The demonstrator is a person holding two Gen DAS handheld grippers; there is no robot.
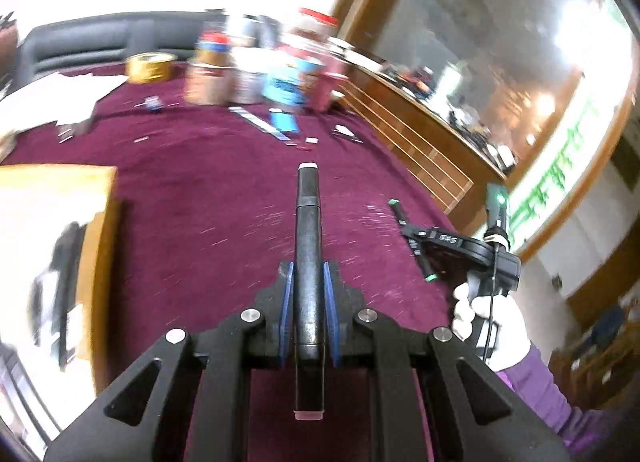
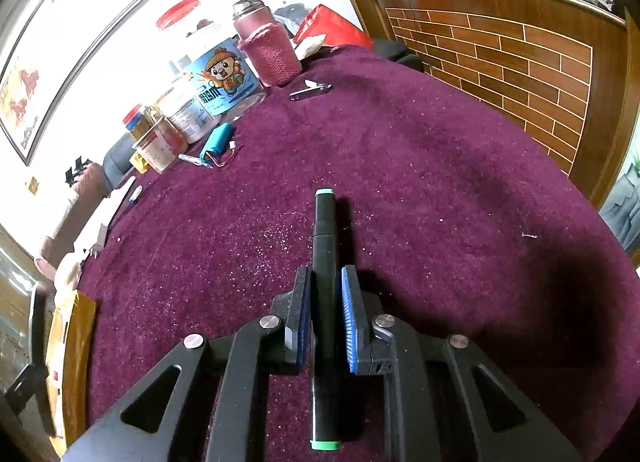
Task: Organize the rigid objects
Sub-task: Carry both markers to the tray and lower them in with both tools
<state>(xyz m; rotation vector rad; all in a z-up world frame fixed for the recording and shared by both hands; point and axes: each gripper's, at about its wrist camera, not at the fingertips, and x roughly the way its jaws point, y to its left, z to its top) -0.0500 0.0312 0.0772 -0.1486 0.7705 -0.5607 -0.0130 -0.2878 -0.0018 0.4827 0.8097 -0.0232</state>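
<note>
While each hand-held gripper clamps a black marker, the left hand-held gripper grips a white-capped marker and the right hand-held gripper a green-capped marker above the counter; jars, a pink bottle and a blue battery crowd its far edge.

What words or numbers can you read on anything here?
"D45": white characters on the black body of the right gripper, seen from the left wrist view.
Blue jar label with a cartoon chick: large white characters, not clear enough to read.
Framed picture on the wall: small writing at its lower corner, too small to read.
Green writing on the wall panel: too blurred to read.
</note>
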